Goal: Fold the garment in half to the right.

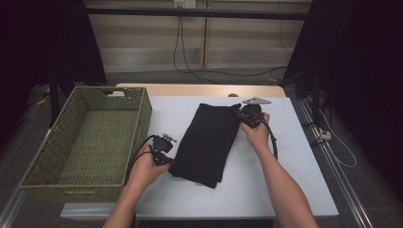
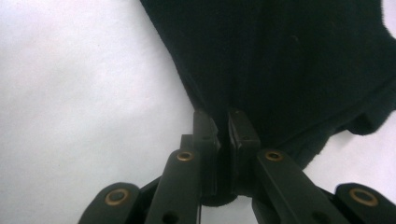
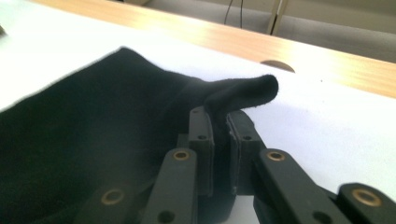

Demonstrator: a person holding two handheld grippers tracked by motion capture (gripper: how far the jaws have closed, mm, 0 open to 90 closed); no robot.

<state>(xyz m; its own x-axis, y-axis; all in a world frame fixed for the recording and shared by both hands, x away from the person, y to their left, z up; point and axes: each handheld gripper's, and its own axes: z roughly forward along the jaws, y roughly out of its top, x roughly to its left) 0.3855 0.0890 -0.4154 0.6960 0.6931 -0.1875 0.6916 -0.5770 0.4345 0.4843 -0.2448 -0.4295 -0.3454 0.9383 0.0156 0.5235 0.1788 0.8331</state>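
A folded black cloth (image 1: 209,142) lies slantwise on the white table top (image 1: 285,161). My left gripper (image 1: 167,160) is shut on the cloth's near left corner; in the left gripper view the black fabric (image 2: 280,70) is pinched between the two jaws of the left gripper (image 2: 223,122). My right gripper (image 1: 239,113) is shut on the far right corner. In the right gripper view, the right gripper (image 3: 220,122) holds that corner of the cloth (image 3: 93,140) raised a little off the table, with a fold sticking out past the jaws.
A green woven basket (image 1: 40,164) stands empty at the left of the table. A wooden strip (image 1: 199,90) runs along the table's far edge. Cables hang on the back wall and lie on the floor at the right.
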